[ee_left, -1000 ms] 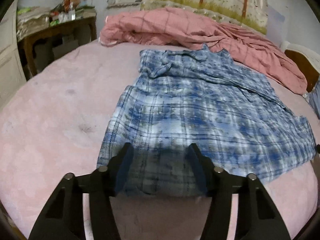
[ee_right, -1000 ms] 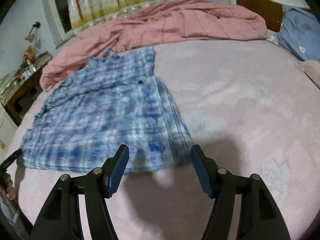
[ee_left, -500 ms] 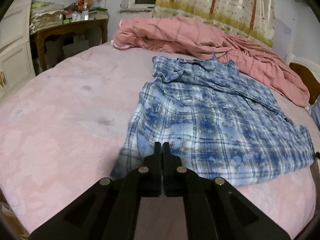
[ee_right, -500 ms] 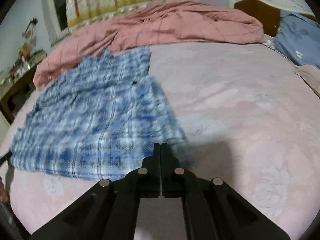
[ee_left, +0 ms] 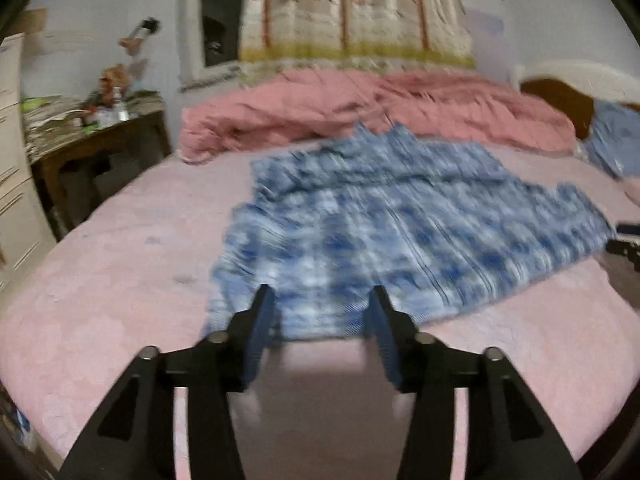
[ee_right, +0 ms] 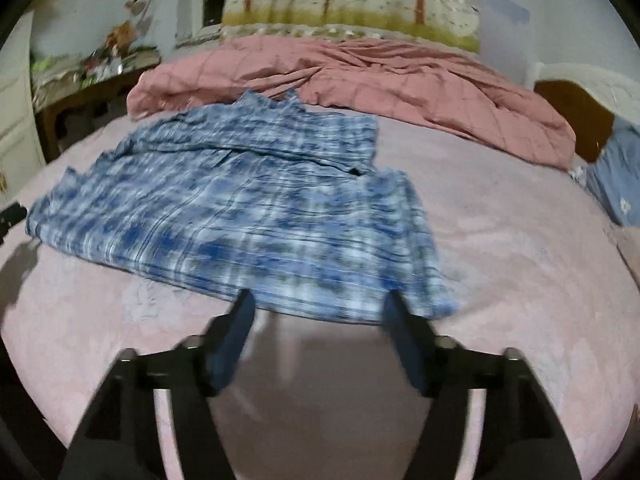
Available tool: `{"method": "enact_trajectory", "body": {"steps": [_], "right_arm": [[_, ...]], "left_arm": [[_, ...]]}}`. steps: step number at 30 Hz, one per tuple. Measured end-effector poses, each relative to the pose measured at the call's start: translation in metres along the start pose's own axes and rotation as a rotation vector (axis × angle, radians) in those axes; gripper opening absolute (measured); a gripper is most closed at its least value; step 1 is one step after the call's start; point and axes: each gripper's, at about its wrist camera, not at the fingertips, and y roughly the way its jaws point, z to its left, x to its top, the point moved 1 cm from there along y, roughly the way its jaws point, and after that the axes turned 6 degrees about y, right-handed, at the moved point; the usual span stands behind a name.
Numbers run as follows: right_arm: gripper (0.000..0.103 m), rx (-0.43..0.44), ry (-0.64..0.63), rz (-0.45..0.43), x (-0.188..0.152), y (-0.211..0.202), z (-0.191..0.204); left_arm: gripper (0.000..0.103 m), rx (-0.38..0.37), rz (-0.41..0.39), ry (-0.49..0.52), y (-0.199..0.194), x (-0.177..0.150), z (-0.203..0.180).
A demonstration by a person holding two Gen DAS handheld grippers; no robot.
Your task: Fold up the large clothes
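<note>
A blue plaid shirt (ee_left: 384,236) lay spread flat on a pink bed (ee_left: 120,300), its far edge near a rumpled pink quilt (ee_left: 360,108). The left gripper (ee_left: 320,308) hovered at the shirt's near hem, jaws apart and holding nothing. The right gripper (ee_right: 320,308) hovered at the same hem toward the shirt's other corner, jaws likewise apart. Both views were motion-blurred.

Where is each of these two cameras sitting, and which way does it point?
Left wrist: rides the left gripper, facing the blue plaid shirt; its open black fingers show.
Right wrist: rides the right gripper, facing the shirt's hem; its open fingers show.
Shared: shirt, pink quilt, curtain.
</note>
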Motion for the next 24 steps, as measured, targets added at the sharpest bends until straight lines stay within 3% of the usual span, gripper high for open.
{"method": "enact_trajectory", "body": {"steps": [2, 5, 7, 10, 13, 14, 15, 16, 17, 18, 20, 24], "right_arm": [[0.077, 0.000, -0.067, 0.031, -0.002, 0.004, 0.013], [0.079, -0.022, -0.182, 0.101, -0.008, 0.015, 0.029], [0.081, -0.047, -0.233, 0.125, -0.011, 0.022, 0.032], [0.083, -0.093, -0.220, 0.108, -0.003, 0.032, 0.027], [0.083, -0.130, -0.173, 0.098, 0.007, 0.048, 0.020], [0.076, -0.136, -0.170, 0.089, 0.009, 0.053, 0.019], [0.055, -0.142, -0.180, 0.090, 0.010, 0.057, 0.017], [0.041, -0.135, -0.189, 0.096, 0.010, 0.060, 0.017], [0.017, -0.129, -0.194, 0.100, 0.011, 0.062, 0.017], [0.009, -0.148, -0.190, 0.094, 0.012, 0.062, 0.016], [0.004, -0.157, -0.166, 0.073, 0.012, 0.058, 0.015], [0.002, -0.155, -0.079, 0.009, 0.009, 0.031, 0.011]], "left_arm": [[0.060, -0.013, 0.071, 0.070, 0.013, -0.002, -0.013], [0.065, 0.031, 0.169, 0.203, 0.032, -0.007, -0.029], [0.075, 0.064, 0.164, 0.190, 0.037, -0.004, -0.027], [0.076, 0.130, 0.176, 0.124, 0.050, 0.001, -0.017], [0.074, 0.150, 0.210, 0.119, 0.062, 0.005, -0.014], [0.071, 0.159, 0.215, 0.124, 0.062, 0.006, -0.014], [0.055, 0.188, 0.221, 0.129, 0.065, 0.008, -0.012], [0.022, 0.230, 0.222, 0.129, 0.068, 0.009, -0.011], [0.007, 0.286, 0.231, 0.122, 0.071, 0.008, -0.007], [0.005, 0.279, 0.239, 0.102, 0.072, 0.006, -0.004], [0.005, 0.259, 0.204, 0.077, 0.063, 0.005, -0.001], [0.004, 0.256, 0.127, 0.050, 0.033, 0.004, 0.001]]}}
